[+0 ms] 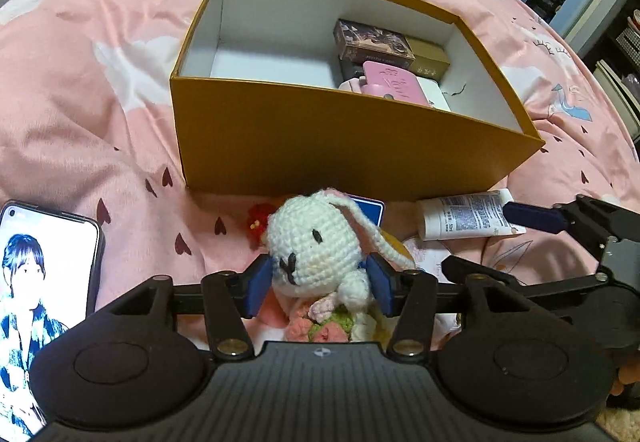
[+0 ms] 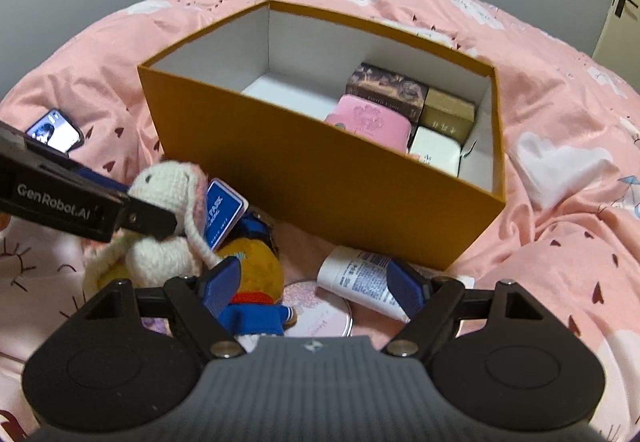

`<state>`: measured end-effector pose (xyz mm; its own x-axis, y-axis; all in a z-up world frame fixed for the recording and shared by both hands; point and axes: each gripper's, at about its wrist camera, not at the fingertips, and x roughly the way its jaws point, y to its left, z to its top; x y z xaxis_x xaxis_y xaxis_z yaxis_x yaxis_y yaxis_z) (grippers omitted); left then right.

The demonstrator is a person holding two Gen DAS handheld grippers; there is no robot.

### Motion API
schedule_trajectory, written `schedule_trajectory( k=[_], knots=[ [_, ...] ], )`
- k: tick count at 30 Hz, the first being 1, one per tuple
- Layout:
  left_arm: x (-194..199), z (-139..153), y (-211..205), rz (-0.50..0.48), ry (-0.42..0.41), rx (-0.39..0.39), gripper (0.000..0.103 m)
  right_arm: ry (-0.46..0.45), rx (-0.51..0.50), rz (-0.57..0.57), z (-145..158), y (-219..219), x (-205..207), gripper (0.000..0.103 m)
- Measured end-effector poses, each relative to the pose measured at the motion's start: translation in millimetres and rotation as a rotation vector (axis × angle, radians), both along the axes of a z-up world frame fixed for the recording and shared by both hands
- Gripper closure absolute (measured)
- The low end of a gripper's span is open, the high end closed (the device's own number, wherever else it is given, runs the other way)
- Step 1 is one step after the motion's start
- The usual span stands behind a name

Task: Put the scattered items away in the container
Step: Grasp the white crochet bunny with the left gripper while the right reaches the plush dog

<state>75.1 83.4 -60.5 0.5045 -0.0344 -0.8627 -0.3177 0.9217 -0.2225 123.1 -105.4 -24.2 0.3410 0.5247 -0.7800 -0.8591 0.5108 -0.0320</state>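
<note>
Left tool (image 1: 318, 286): clenched on bunny (image 1: 316, 242), on bed near box (image 1: 352, 145). Right tool (image 2: 310, 286): released, over tube (image 2: 360, 278). Advice: lift bunny clear of near wall, release in box's vacant left half.

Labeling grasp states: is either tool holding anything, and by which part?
The left tool is shut on the crocheted bunny, pads at the sides of its lower head and neck. The right tool is open, holding nothing.
</note>
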Motion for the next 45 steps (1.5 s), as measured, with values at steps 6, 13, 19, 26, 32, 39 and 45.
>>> schedule_trajectory(
  k=[6, 13, 19, 26, 32, 39, 45],
  knots=[
    [-13, 14, 0, 0.012, -0.027, -0.026, 0.04, 0.017, -0.006, 0.011, -5, 3, 1, 0.03],
    [-34, 24, -1, 0.0, 0.014, -0.053, 0.04, 0.014, -0.003, 0.024, -5, 0, -1, 0.039],
    [-37, 6, 0, -0.002, 0.063, -0.122, 0.04, 0.012, -0.026, 0.08, -4, -2, -9, 0.041],
    [-27, -20, -6, -0.039, 0.062, -0.154, 0.03, 0.012, -0.053, 0.115, -8, -3, -14, 0.041],
    [-21, -36, -8, -0.06, 0.062, -0.194, 0.026, 0.017, -0.096, 0.217, -13, 1, -20, 0.041],
    [-25, -27, -9, -0.05, -0.007, -0.188, 0.039, -0.01, -0.162, 0.363, -27, 14, -31, 0.042],
    [-26, -11, -23, -0.047, 0.008, -0.075, 0.04, -0.042, -0.176, 0.396, -37, 28, -36, 0.053]
  ],
)
